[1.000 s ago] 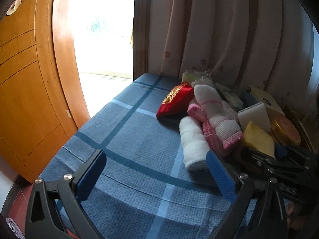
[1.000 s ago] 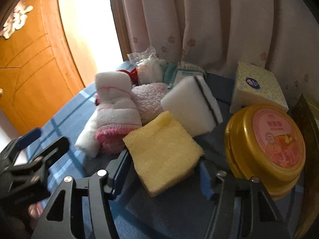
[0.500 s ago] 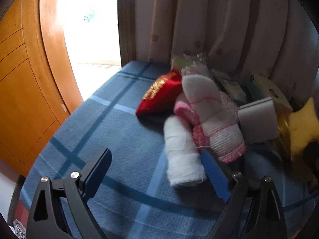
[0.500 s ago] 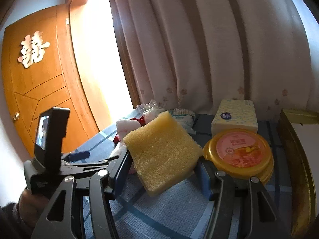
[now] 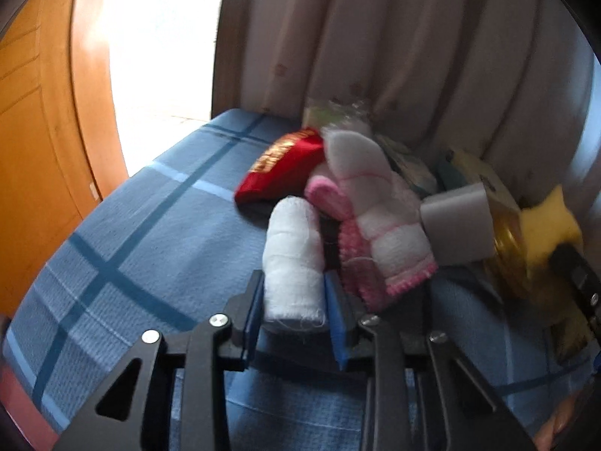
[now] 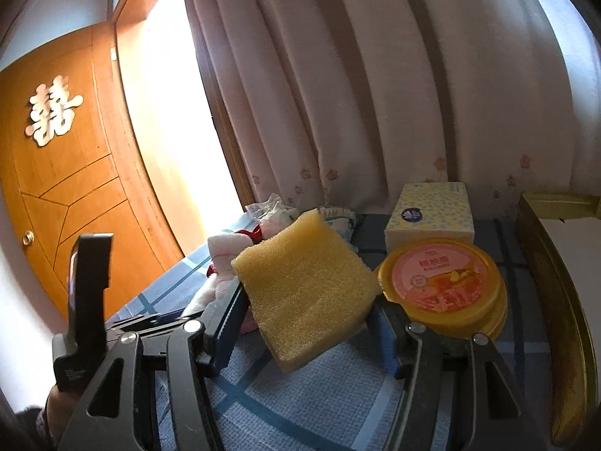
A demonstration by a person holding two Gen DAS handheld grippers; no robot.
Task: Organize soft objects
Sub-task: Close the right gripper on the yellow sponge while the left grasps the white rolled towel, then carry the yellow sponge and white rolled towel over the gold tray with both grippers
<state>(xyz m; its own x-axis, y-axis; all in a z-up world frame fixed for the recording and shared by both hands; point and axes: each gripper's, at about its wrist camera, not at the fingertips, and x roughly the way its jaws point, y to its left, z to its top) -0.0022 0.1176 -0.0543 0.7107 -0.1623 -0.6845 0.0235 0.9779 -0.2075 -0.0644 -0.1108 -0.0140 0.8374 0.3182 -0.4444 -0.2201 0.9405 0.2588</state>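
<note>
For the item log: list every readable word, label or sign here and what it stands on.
"囍": a pale cutout sign on the wooden door.
Round yellow tin: pink lid label, characters too blurred to read.
Tissue box: dark blue logo, too small.
Red pouch: gold lettering, blurred.

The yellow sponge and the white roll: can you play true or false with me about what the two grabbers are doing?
1. The right gripper holds the yellow sponge. True.
2. The left gripper is wide open with nothing in it. False: its jaws are closed on the white rolled cloth.
3. The red pouch lies on the blue checked cloth. True.
4. The round yellow tin has no lid. False: a pink-labelled lid covers it.
</note>
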